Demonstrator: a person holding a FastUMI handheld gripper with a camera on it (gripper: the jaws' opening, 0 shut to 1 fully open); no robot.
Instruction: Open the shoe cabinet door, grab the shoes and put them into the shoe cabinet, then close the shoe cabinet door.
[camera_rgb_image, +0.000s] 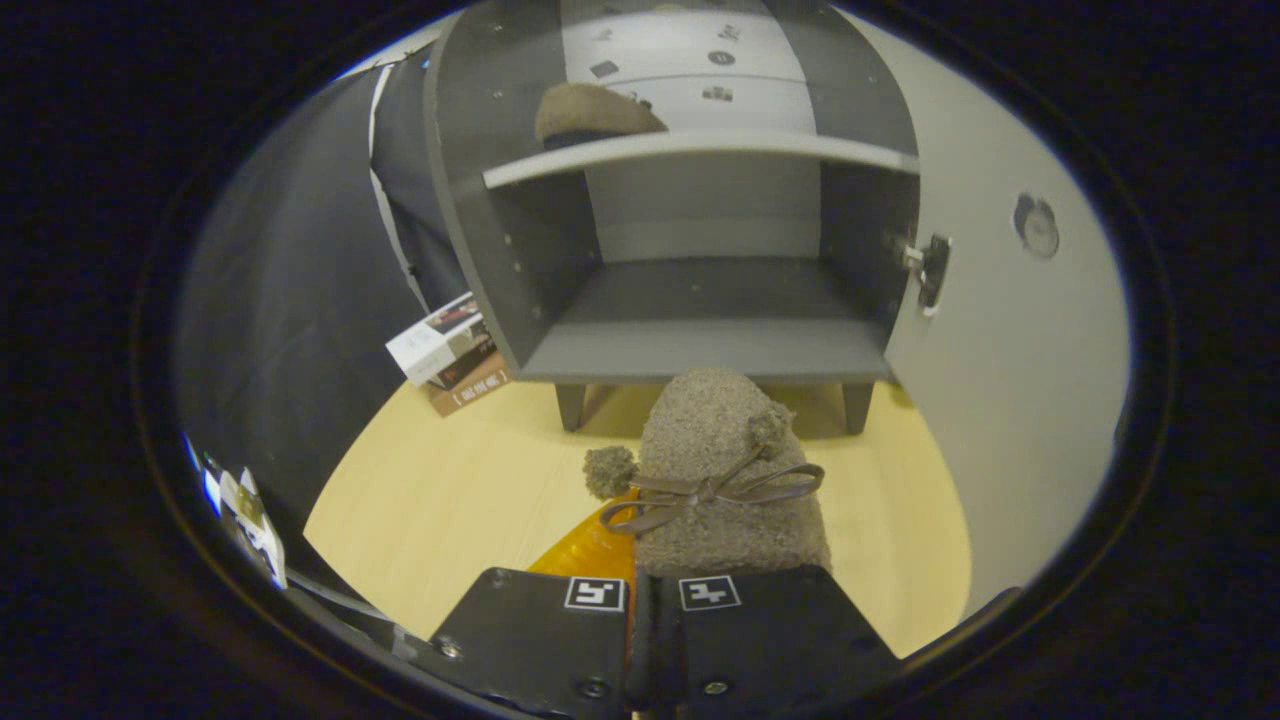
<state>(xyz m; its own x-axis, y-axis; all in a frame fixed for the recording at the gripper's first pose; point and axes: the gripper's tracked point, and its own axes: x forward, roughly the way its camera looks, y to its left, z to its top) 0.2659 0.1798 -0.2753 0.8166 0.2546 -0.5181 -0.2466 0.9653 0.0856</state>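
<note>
My gripper (650, 600) is shut on a fuzzy brown shoe (725, 470) with a brown ribbon bow and pompoms; the shoe sticks out ahead of the fingers, toe pointing at the cabinet. Beyond it stands the grey shoe cabinet (690, 345) on short legs, its door (1000, 400) swung open to the right. The lower compartment is bare. A second matching brown shoe (595, 112) lies on the upper shelf (700, 150), at its left side.
A stack of boxes or books (450, 352) leans beside the cabinet's left leg on the pale wooden floor (450, 500). The door carries a latch (932, 270) on its inner face. An orange object (590, 550) lies under the shoe's left side.
</note>
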